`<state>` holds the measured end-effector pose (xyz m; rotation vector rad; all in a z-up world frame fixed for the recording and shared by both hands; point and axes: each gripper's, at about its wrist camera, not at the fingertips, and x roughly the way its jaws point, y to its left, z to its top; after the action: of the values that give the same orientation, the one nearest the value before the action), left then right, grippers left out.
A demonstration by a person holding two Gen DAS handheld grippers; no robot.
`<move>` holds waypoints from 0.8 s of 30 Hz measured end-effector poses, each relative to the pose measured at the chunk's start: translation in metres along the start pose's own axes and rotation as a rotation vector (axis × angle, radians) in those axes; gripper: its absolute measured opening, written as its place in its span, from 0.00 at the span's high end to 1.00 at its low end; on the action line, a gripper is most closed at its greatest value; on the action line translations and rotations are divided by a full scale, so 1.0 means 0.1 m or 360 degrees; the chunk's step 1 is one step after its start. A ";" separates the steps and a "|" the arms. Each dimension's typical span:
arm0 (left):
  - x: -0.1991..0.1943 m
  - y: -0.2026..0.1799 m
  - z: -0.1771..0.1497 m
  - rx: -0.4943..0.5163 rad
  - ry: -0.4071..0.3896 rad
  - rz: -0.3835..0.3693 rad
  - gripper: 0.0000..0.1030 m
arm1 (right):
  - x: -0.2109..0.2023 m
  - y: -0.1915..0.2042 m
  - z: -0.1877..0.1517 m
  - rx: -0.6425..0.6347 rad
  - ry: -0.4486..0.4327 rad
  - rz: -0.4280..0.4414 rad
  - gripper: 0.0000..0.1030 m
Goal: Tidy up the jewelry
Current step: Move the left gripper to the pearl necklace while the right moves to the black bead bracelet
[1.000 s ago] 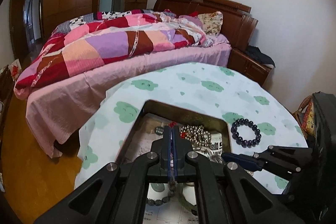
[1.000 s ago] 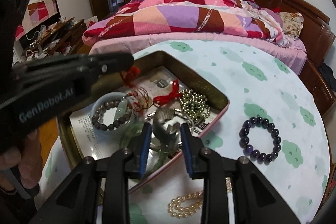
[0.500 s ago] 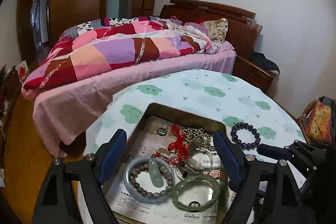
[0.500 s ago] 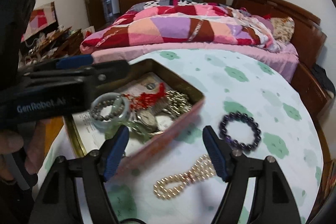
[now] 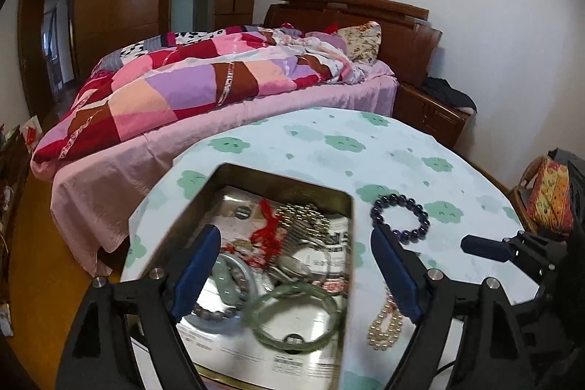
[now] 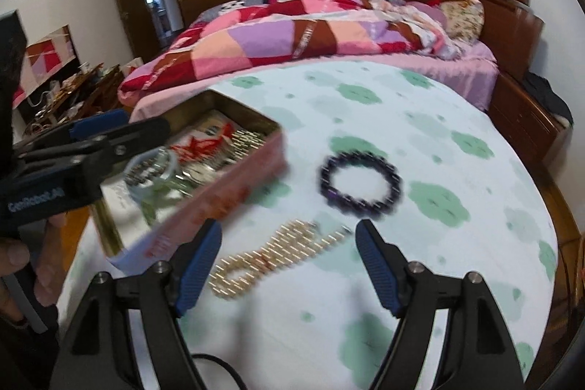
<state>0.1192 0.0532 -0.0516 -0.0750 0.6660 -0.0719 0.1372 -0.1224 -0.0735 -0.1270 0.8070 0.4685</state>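
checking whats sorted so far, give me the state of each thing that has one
tin box: open, jewelry inside
green bangle: lying in the tin
dark bead bracelet: on the table, outside the tin
pearl strand: on the table, outside the tin
left gripper: open, empty
right gripper: open, empty

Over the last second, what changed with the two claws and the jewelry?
Both claws opened and backed out of the tin: the left claw released the grey bead bracelet, the right claw now faces the pearl strand. Dark bead bracelet and pearls stayed on the table.
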 end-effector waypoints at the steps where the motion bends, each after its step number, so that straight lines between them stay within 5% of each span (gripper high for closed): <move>1: 0.00 -0.06 -0.01 0.0018 0.0005 -0.0008 0.18 | -0.01 -0.05 -0.03 0.0016 0.0004 -0.0011 0.24; 19: 0.27 -0.91 -0.24 0.0299 0.0147 -0.0123 0.18 | -0.09 -0.82 -0.47 0.0365 0.0051 -0.0121 0.19; 24: 0.40 -0.95 -0.30 0.0278 0.0210 -0.0148 0.31 | -0.09 -0.88 -0.50 0.0424 0.0047 -0.0107 0.18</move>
<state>0.1278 -0.0461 -0.0910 0.0677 0.7853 -0.2260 0.1383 -0.2177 -0.1073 0.0856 0.8842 0.2926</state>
